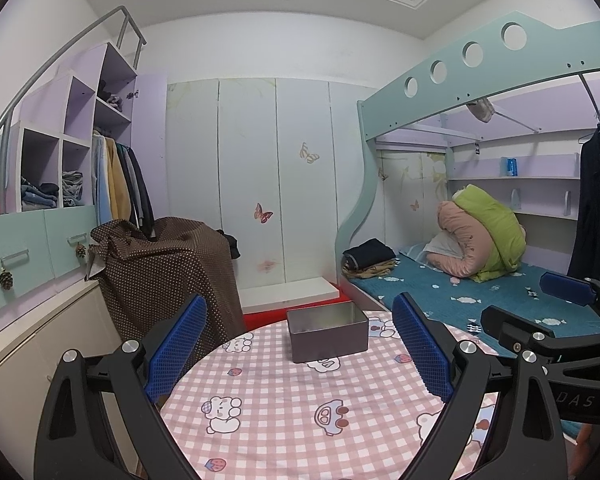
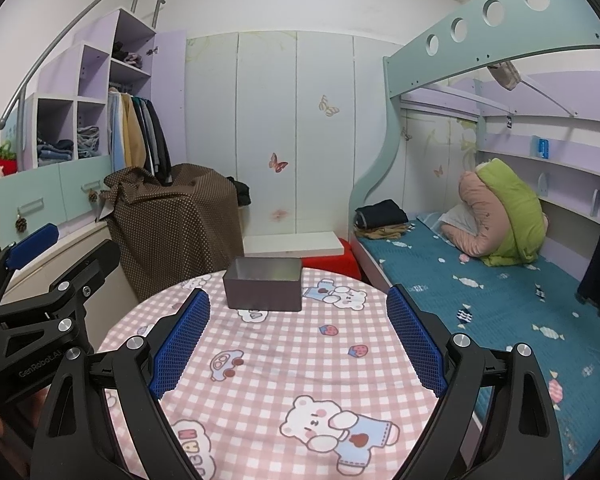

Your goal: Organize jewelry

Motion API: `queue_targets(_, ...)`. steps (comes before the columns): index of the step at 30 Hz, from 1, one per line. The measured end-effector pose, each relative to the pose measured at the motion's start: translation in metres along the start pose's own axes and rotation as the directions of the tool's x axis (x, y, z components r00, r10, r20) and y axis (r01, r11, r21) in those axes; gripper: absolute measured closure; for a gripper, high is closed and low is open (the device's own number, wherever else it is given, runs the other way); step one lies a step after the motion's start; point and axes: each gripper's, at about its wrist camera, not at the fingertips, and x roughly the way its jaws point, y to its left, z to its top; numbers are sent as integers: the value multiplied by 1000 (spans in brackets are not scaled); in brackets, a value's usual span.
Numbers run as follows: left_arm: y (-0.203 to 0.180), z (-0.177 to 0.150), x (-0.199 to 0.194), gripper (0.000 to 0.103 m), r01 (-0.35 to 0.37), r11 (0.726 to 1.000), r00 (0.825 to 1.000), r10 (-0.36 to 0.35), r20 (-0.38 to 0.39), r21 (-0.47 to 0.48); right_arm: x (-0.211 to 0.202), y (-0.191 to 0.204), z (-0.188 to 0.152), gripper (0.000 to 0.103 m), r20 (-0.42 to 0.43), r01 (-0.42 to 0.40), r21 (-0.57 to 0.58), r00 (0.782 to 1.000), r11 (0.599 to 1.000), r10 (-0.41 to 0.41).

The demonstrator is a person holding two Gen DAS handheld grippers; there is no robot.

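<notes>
A small grey metal tin [image 1: 327, 334] stands open-topped at the far edge of a round table with a pink checked cartoon cloth [image 1: 292, 408]. Its inside is hidden from this low angle, and no jewelry shows anywhere. My left gripper [image 1: 300, 348] hovers above the near part of the table, open, its blue pads wide apart with nothing between them. In the right wrist view the same tin [image 2: 263, 289] sits ahead and slightly left. My right gripper [image 2: 298, 344] is open too and holds nothing. Each gripper shows at the edge of the other's view.
A brown dotted cloth covers a bulky thing [image 1: 168, 276] left of the table. A bunk bed with a teal sheet [image 2: 500, 300], folded clothes [image 2: 382, 218] and rolled bedding [image 2: 504, 216] lies to the right. Wardrobe doors [image 1: 276, 184] stand behind, beyond a red floor strip.
</notes>
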Motion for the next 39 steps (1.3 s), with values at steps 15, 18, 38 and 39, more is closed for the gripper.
queue_targets(15, 2, -1, 0, 12, -1, 1000, 1000, 1, 4, -2, 1, 1, 0, 16, -4, -2, 2, 1000, 1000, 2)
queue_targets(18, 7, -5, 1, 12, 6, 1000, 1000, -6, -7, -18, 2, 2, 0, 16, -6, 4, -4, 1000, 1000, -4)
queue_targets(38, 6, -4, 3, 12, -3, 1000, 1000, 2, -9, -6, 5, 3, -4, 16, -16, -2, 2, 1000, 1000, 2)
queue_targets(39, 6, -4, 4, 12, -3, 1000, 1000, 3, -10, -6, 5, 3, -4, 16, -17, -2, 3, 1000, 1000, 2)
